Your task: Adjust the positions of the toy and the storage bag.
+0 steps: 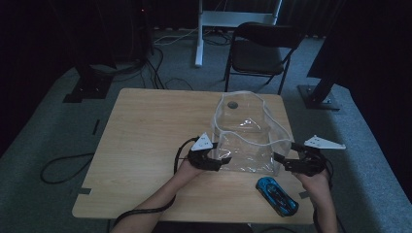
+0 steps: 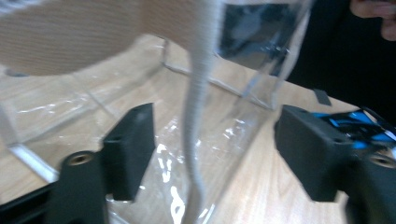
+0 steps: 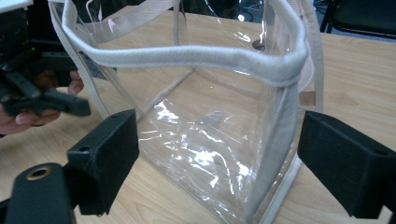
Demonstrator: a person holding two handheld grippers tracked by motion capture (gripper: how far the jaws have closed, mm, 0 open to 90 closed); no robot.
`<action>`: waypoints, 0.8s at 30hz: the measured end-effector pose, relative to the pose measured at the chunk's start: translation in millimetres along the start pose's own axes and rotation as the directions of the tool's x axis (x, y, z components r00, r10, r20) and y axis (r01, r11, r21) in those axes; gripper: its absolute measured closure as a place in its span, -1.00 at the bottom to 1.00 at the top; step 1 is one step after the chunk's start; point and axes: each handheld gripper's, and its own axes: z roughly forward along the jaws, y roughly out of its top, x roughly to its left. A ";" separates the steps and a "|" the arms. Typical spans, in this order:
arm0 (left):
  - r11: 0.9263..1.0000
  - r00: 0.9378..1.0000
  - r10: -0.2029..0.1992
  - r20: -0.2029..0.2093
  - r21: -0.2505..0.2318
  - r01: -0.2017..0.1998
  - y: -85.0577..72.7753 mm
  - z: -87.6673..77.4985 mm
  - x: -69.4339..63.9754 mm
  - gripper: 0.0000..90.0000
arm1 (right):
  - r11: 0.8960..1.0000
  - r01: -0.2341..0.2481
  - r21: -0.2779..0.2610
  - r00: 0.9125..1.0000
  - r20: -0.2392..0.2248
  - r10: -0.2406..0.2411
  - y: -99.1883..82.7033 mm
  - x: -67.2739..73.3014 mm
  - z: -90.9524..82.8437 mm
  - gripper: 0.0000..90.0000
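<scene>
A clear plastic tote bag (image 1: 248, 133) with grey webbing trim stands upright and open-topped on the right half of a light wooden tabletop (image 1: 145, 141). I hold a gripper in each hand, one at either side of the bag's near end.

My left gripper (image 1: 216, 162) sits at the bag's near left corner, pointing right toward it. In the left gripper view its jaws stand apart, and a grey strap (image 2: 198, 116) of the bag hangs down in the gap between them, with the bag's clear wall behind it. Neither jaw presses on the strap or the plastic.

My right gripper (image 1: 282, 160) sits at the bag's near right corner, pointing left. In the right gripper view its jaws stand wide apart, and the bag's trimmed corner edge (image 3: 275, 154) rises in the gap, nearer the jaw at that view's right than the other. I cannot tell whether that jaw touches the trim; the other jaw is clear of the bag. The grey rim (image 3: 196, 58) of the bag's mouth runs across above both jaws.

A blue toy car (image 1: 277, 195) lies on the tabletop near the front edge, just beside my right hand (image 1: 316, 182), outside the bag. A dark chair (image 1: 260, 51) stands on the floor beyond the tabletop
</scene>
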 end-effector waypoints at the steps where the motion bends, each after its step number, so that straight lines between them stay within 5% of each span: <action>1: 1.000 1.000 0.000 0.005 0.003 0.000 0.3 0.2 -0.2 -0.50 | 1.000 -0.004 -0.001 1.000 -0.017 0.004 -1.3 -0.9 0.5 -0.73; 6: 1.000 1.000 0.000 0.007 -0.013 0.001 1.4 -2.5 1.0 -0.79 | 0.998 0.058 -0.001 0.998 0.039 -0.058 -7.2 1.2 2.3 -0.69; 10: 1.000 1.000 -0.001 0.002 -0.013 0.001 2.2 -4.7 0.7 -0.99 | 0.998 0.062 -0.018 0.998 0.027 -0.061 -8.9 -0.3 -1.1 -0.61; 16: 1.000 1.000 0.002 -0.018 -0.020 -0.002 -1.5 -11.8 -0.2 -1.00 | 0.995 0.083 -0.051 0.996 0.044 -0.081 -14.0 1.3 -9.1 -0.70; 21: 1.000 0.998 0.001 -0.055 -0.028 -0.003 -3.8 -18.8 1.1 -1.00 | 0.999 0.038 -0.007 0.999 0.004 -0.038 -18.6 5.1 -10.1 -0.76; 24: 1.000 0.998 0.000 -0.065 -0.028 -0.001 -4.2 -23.7 2.0 -1.00 | 1.000 0.003 -0.007 0.998 -0.058 -0.003 -23.9 5.5 -12.0 -0.76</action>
